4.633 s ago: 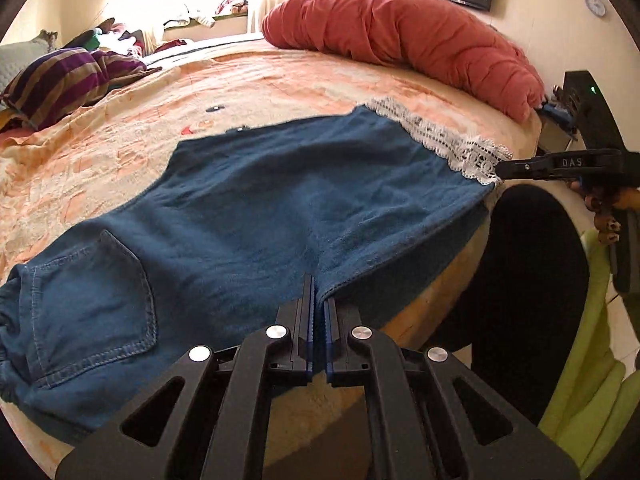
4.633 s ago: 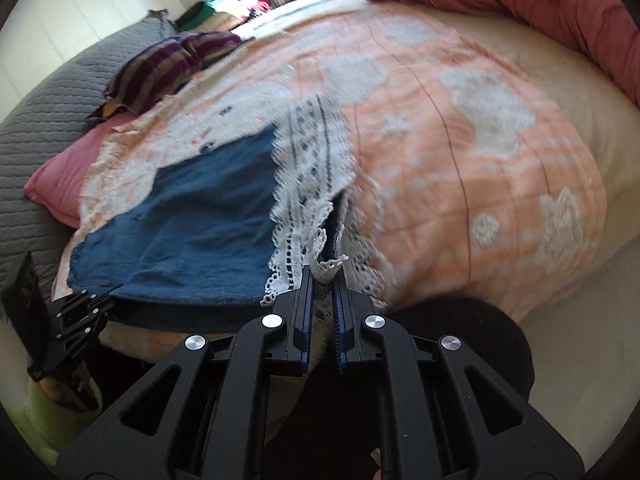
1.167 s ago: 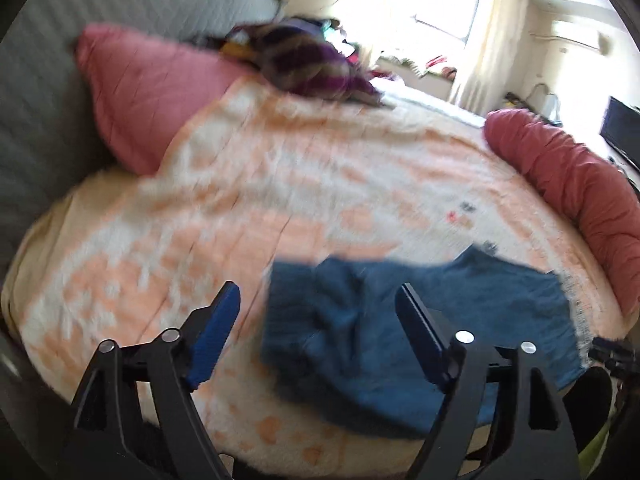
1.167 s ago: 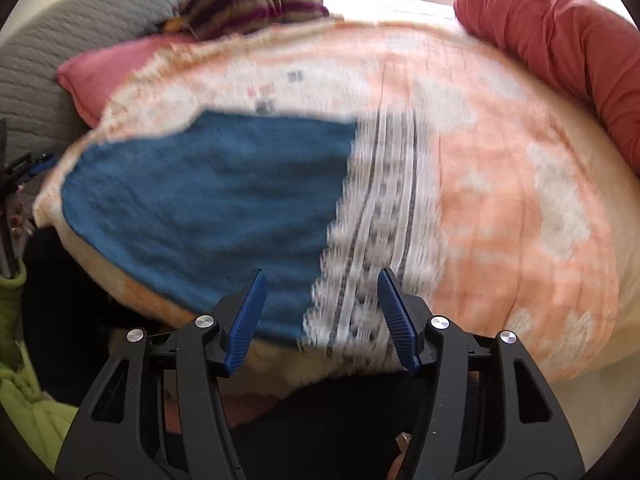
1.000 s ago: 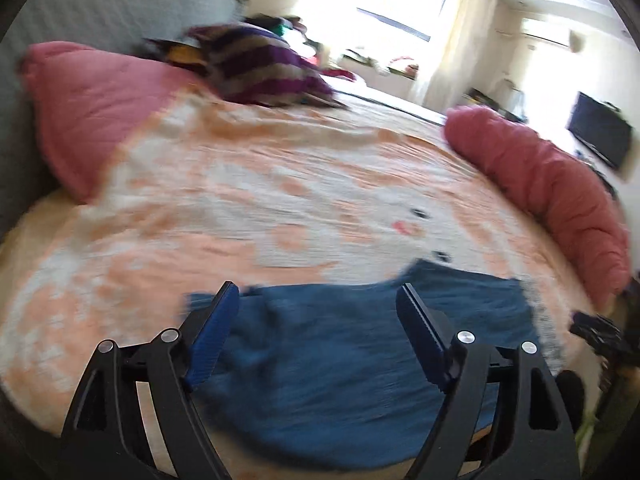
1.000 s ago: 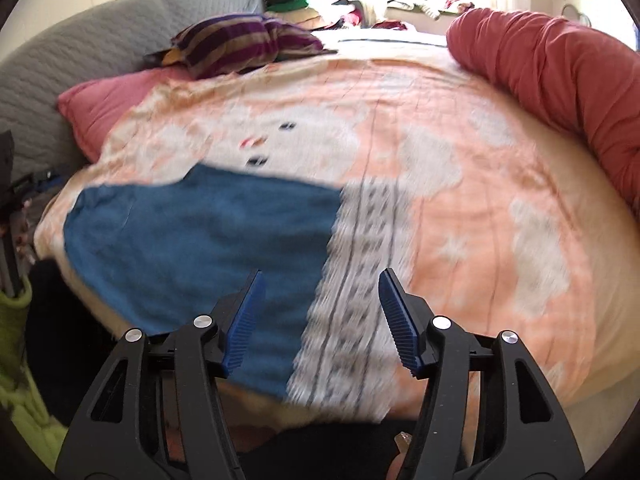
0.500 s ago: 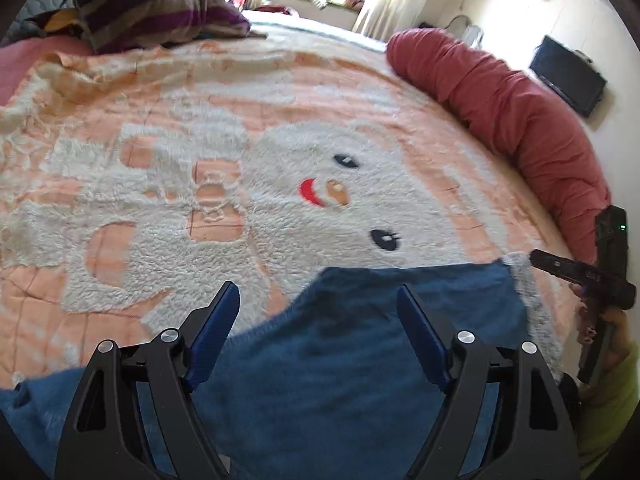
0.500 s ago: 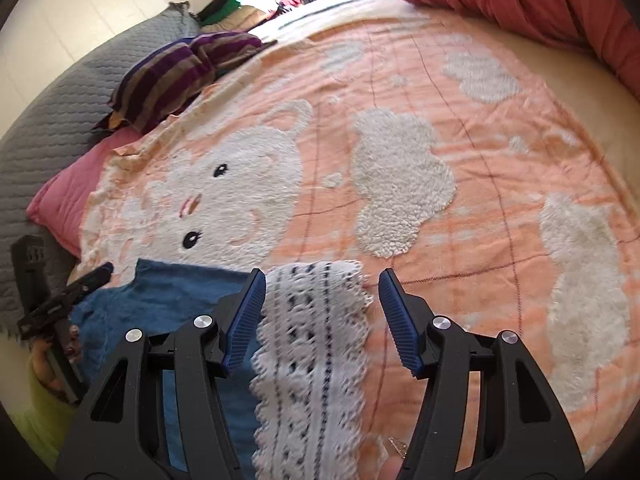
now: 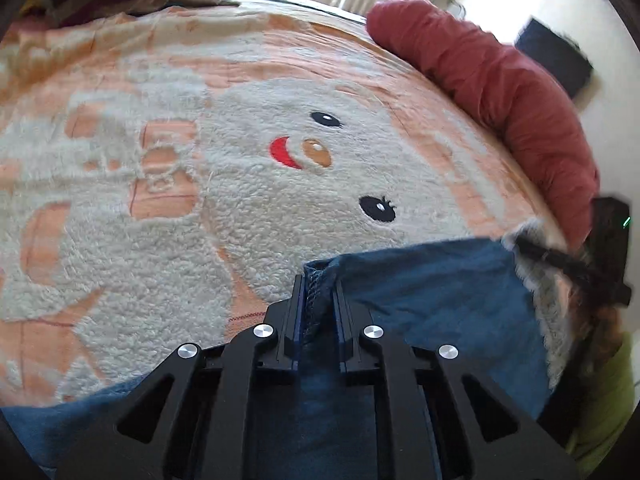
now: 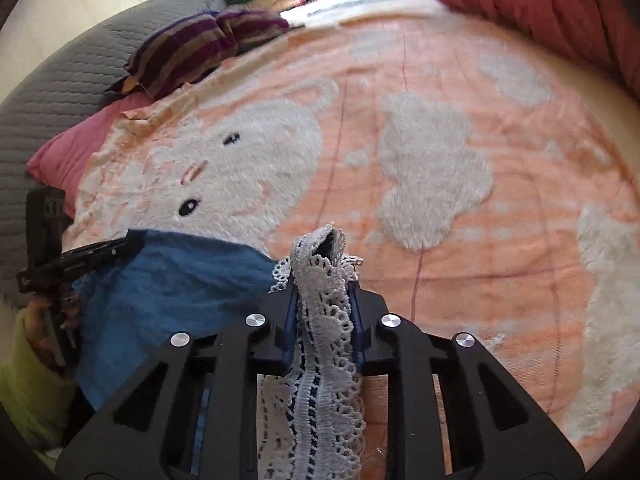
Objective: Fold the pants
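The pants (image 9: 432, 300) lie on the near edge of the bed (image 9: 160, 168), on a blanket with a bear face, and both tongs hold them. The left tongs (image 9: 316, 300) are narrow and pinch a blue seam edge of the denim; the cloth goes down under them toward the camera and to the right. The right tongs (image 10: 324, 304) are also narrow, and they hold the lace hem (image 10: 320, 280), which stands up a little between the jaws and hangs down in front of the camera. In the right view the denim (image 10: 172, 280) spreads to the left, toward the left tongs at its far corner, so the long axis of the pants runs from one hand to the other, along the bed edge. Each hand is at its own end: the right one at the hem, the left one nearer to the waist side, though the waist itself is not in view. I judge that the coming fold depends on this line: to bring the hem over the rest, the right tongs must travel leftward along it, while the left tongs hold their end still, so that the cloth does not slide off the bed.
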A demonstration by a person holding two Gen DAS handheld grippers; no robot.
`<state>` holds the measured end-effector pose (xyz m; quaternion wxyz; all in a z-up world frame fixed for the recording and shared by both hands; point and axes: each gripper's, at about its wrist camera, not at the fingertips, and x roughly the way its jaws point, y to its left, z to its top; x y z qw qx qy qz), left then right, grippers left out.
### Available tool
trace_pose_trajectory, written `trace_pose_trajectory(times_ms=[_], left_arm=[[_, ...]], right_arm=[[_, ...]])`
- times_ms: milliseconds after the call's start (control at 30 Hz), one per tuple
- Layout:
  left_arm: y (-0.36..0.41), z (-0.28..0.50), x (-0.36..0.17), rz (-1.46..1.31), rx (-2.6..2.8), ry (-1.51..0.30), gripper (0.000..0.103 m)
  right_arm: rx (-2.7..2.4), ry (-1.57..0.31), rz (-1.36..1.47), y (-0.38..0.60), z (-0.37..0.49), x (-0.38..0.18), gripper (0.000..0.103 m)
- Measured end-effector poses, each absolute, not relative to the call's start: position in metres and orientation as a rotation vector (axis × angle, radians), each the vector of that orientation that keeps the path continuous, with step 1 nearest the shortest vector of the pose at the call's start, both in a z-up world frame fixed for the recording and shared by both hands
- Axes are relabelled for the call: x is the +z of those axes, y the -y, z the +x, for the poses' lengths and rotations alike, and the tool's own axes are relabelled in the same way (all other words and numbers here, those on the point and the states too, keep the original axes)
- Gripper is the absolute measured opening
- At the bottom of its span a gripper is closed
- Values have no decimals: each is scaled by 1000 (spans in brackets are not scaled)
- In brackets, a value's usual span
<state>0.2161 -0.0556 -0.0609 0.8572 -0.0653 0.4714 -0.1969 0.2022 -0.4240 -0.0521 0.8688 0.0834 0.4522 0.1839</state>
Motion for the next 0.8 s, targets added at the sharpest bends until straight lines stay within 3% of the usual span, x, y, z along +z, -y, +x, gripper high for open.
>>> trace_pose_trajectory(times_ms=[300, 567, 633, 767, 800], left_arm=[[71, 231, -26, -32, -351, -881, 6], [78, 248, -58, 1, -298, -932, 7], [76, 251, -65, -10, -294, -943, 12], [67, 252, -67, -65, -303, -941, 19], [64, 251, -65, -74, -293, -935, 28]], right_arm=[[324, -836, -27, 407, 227, -15, 13], [290, -974, -32, 409, 262, -63, 18], [278, -980, -38, 409, 262, -68, 21], [218, -939, -60, 412, 258, -64, 38], [207, -930, -54, 414, 256, -63, 38]])
